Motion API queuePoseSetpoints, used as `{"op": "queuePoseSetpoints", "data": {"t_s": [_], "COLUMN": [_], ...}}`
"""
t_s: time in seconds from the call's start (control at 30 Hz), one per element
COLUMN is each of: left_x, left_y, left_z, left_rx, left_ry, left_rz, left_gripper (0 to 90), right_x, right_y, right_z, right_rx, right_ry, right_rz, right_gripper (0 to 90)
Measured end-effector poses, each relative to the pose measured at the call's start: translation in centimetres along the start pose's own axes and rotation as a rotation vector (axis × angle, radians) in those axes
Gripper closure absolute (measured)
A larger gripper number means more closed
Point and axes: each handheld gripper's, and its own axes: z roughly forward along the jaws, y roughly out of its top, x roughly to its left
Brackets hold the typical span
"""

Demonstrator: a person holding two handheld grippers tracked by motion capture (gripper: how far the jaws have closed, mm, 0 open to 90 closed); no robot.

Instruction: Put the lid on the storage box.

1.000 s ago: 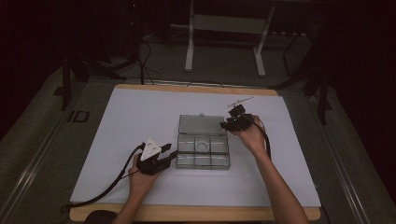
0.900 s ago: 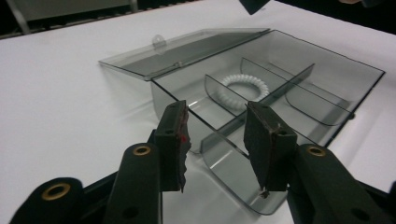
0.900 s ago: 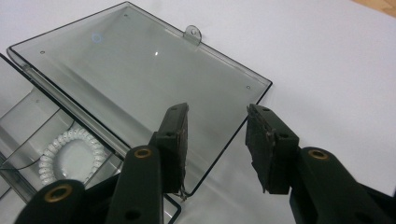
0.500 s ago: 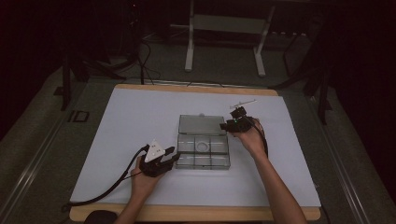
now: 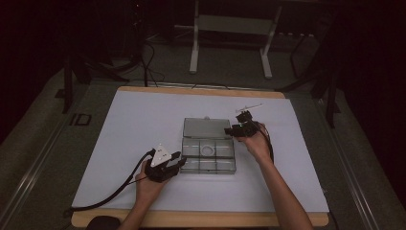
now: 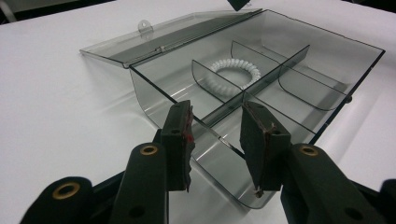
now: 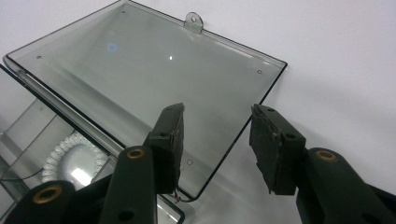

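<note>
A clear compartment box point(image 5: 225, 165) lies open mid-table, its lid point(image 5: 206, 128) flat on the far side. A white coiled hair tie point(image 5: 208, 150) rests in a middle compartment, and is also seen as the hair tie point(image 6: 233, 74) and the hair tie point(image 7: 70, 158). My left gripper point(image 5: 179, 163) is at the box's near-left corner. In the left gripper view the left gripper point(image 6: 219, 135) has just been closing, and its jaws straddle the box point(image 6: 154, 100) corner without pressing. My right gripper point(image 5: 230, 130) is at the lid's right side. The right gripper point(image 7: 217, 140) has just been opening, with the lid point(image 7: 140, 70) corner between its jaws.
A white sheet point(image 5: 143, 120) covers the wooden table. A thin pale stick-like item point(image 5: 250, 106) lies just beyond the right hand. The left gripper's black cable point(image 5: 110, 194) trails to the front-left edge. A stand's legs point(image 5: 194, 57) rise behind the table.
</note>
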Motion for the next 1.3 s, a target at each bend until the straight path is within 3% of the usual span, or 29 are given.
{"op": "queuePoseSetpoints", "data": {"t_s": [0.4,0.6,0.93,1.3], "left_x": [-0.3,-0.29,-0.26,-0.25], "left_y": [-0.03,-0.03,-0.02,-0.01], "left_z": [0.28,0.29,0.29,0.3], "left_rx": [0.009,0.011,0.013,0.014], "left_ry": [-0.002,-0.004,-0.006,-0.007], "left_rz": [0.0,0.0,-0.001,-0.002], "left_gripper": [64.0,63.7,63.7,63.8], "right_x": [-0.3,-0.53,-0.53,-0.98], "right_y": [-0.28,-0.39,-0.46,-0.31], "right_z": [0.34,0.47,0.73,0.95], "right_rx": [0.003,-0.01,0.01,0.027], "right_ry": [0.026,0.068,0.062,0.083], "right_rz": [0.05,0.084,0.09,0.15], "right_gripper": [53.5,53.6,52.2,52.2]}}
